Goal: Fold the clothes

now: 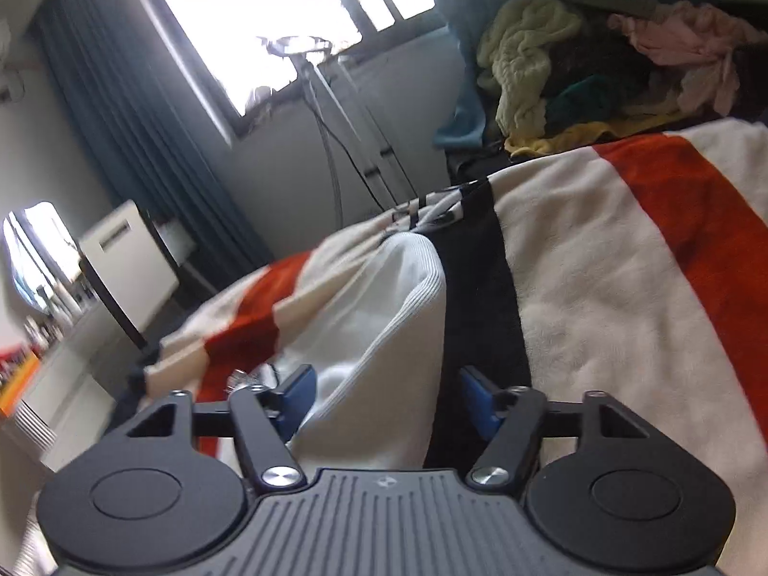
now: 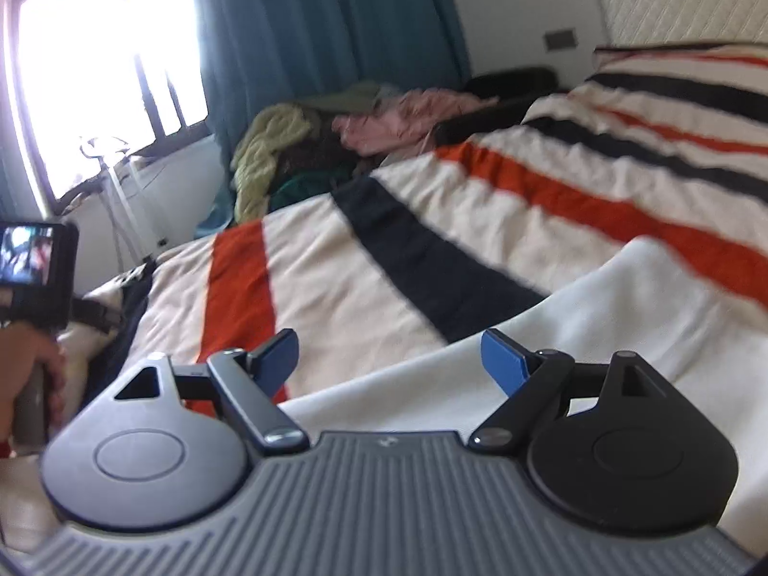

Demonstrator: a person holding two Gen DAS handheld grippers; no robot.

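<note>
Blue-padded left gripper point(image 1: 384, 401) stands part-way open with a raised fold of the white garment point(image 1: 384, 317) between its fingers; whether the pads press it, I cannot tell. Right gripper point(image 2: 389, 360) gapes wide over the garment's edge, gripping nothing. Both lie on the striped blanket point(image 2: 336, 249); a clothes pile point(image 2: 297, 144) sits toward eleven o'clock.

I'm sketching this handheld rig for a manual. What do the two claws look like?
Both match: the left claw and right claw each have two blue fingers on black linkage arms with silver pivot screws, hinged to two round black discs flanking a grey ribbed plate with a small logo. The right view also shows the left unit's black camera screen above its handle.
</note>
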